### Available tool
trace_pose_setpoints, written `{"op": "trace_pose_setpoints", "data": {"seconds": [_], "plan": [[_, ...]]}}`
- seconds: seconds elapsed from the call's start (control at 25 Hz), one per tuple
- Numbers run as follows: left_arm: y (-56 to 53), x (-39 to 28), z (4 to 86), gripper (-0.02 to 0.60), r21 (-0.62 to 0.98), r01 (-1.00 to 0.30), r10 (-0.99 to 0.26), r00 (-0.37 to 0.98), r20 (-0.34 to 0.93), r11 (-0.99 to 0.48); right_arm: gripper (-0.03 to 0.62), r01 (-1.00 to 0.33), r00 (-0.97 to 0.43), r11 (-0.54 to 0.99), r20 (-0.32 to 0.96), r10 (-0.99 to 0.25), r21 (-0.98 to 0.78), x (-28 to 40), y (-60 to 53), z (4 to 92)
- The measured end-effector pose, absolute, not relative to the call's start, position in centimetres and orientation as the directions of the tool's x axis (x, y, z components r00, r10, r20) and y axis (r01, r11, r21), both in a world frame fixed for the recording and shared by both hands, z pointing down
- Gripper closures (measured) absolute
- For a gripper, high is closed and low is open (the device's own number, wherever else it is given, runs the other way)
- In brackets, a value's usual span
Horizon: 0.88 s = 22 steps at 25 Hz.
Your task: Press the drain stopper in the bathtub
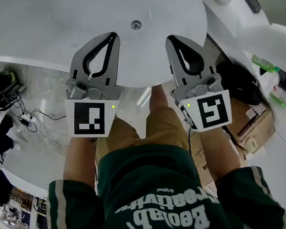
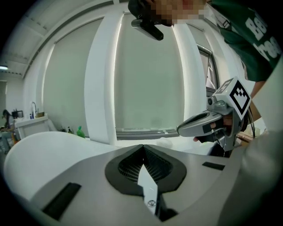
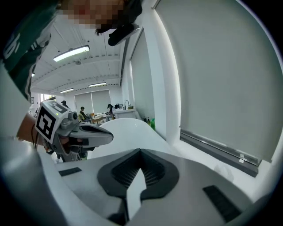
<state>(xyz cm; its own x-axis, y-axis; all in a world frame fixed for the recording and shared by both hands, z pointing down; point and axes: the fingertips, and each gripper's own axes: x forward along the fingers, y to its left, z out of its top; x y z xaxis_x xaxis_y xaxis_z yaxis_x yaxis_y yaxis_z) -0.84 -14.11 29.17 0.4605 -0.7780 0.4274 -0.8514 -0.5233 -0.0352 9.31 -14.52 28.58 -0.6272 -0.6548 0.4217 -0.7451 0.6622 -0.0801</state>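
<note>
We hold the left gripper (image 1: 112, 36) and the right gripper (image 1: 170, 38) side by side over the near edge of the bathtub (image 1: 27, 32), each with its jaws clenched tip to tip on nothing. Beyond them, between the two tips and touching neither, the drain stopper (image 1: 136, 24) sits in the tub floor.

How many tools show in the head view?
2: left tool and right tool, both shut and empty, over the near rim of the bathtub. None seems hidden.
</note>
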Motion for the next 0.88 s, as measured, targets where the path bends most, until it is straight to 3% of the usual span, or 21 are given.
{"op": "trace_pose_setpoints", "data": {"seconds": [0.88], "plan": [[-18.3,0.2,53.9,0.574,0.038,-0.838,-0.749,0.506,0.428,-0.544,0.585,-0.670,-0.629,0.730,0.624,-0.464,-0.133,7.3,-16.2,59.5]]}}
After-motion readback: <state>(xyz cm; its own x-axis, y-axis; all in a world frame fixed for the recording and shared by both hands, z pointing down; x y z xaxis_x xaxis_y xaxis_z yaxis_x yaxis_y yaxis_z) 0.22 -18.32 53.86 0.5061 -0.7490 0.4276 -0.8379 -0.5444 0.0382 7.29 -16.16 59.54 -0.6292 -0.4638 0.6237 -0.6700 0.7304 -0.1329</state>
